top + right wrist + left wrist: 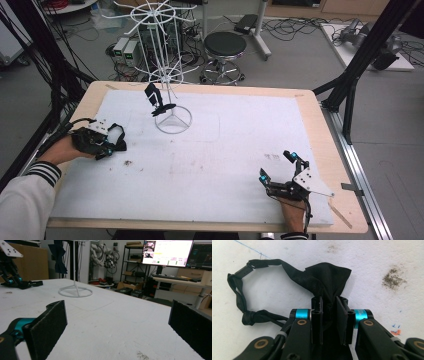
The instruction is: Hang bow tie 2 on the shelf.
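Bow tie (329,280) is pinched in the left gripper (331,315); the right gripper (280,167) gapes empty. Its dangling strap (239,295) might snag the white rack (165,65).

— What lies beyond the pale wooden table (334,165)?

— Grey floor (295,60), tangled black cables (292,24), and a round black stool on a chrome base (225,50).

— And farther back?

— A bright computer monitor (167,252) above a light desk (180,280), black metal shelving (130,260), and a brown wooden panel (27,263).
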The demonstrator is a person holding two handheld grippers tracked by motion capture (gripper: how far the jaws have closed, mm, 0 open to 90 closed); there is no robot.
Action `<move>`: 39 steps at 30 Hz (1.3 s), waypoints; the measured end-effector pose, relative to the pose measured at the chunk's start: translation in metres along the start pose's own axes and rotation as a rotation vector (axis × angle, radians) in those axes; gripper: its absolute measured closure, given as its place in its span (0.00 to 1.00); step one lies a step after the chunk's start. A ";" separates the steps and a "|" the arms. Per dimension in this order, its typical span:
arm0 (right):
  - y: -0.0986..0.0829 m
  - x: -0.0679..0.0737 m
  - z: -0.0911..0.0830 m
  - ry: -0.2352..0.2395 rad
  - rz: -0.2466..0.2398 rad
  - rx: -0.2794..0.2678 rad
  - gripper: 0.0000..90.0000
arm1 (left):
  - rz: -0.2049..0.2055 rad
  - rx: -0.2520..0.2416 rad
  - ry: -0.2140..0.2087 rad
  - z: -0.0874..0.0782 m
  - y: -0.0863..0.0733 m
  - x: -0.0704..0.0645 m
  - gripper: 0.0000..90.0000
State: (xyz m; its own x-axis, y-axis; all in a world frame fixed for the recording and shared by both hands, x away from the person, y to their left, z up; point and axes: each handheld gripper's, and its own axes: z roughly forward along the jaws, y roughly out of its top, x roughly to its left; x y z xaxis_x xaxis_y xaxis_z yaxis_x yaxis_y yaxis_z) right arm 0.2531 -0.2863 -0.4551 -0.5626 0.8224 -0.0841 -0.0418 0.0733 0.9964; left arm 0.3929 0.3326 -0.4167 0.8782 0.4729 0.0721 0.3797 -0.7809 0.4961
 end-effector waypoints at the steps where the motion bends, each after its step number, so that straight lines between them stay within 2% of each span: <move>1: 0.000 0.000 0.000 0.000 0.002 0.001 0.01 | 0.005 0.004 0.007 0.000 0.001 0.000 0.85; 4: 0.000 0.000 0.000 -0.001 0.002 0.001 0.01 | -0.002 -0.022 0.002 -0.002 0.003 -0.001 0.85; 8: 0.000 0.000 0.000 0.000 0.001 0.000 0.01 | 0.018 -0.073 0.011 -0.007 0.005 -0.001 0.85; 15: 0.000 0.000 0.000 0.000 0.001 0.000 0.01 | -0.021 -0.174 0.055 -0.019 0.004 -0.001 0.85; 17: 0.000 0.000 0.000 -0.001 -0.002 -0.003 0.01 | -0.016 -0.196 0.074 -0.023 0.005 0.000 0.85; 25: 0.000 0.000 0.000 -0.001 0.003 -0.001 0.01 | -0.076 -0.357 0.110 -0.039 0.007 0.002 0.85; 29: 0.000 0.000 0.000 -0.002 0.003 -0.001 0.01 | -0.100 -0.423 0.123 -0.046 0.008 0.001 0.85; 36: 0.000 0.000 -0.001 -0.002 0.011 -0.001 0.01 | -0.107 -0.487 0.163 -0.053 0.012 -0.002 0.85; 39: 0.000 0.000 -0.001 -0.001 0.011 -0.002 0.01 | -0.127 -0.526 0.159 -0.055 0.013 -0.003 0.85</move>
State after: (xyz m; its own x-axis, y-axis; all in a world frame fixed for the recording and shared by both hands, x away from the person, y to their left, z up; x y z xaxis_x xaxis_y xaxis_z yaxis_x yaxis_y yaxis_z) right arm 0.2524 -0.2862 -0.4553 -0.5619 0.8239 -0.0736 -0.0372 0.0637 0.9973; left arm 0.3798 0.3434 -0.3626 0.7650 0.6372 0.0934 0.2472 -0.4245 0.8710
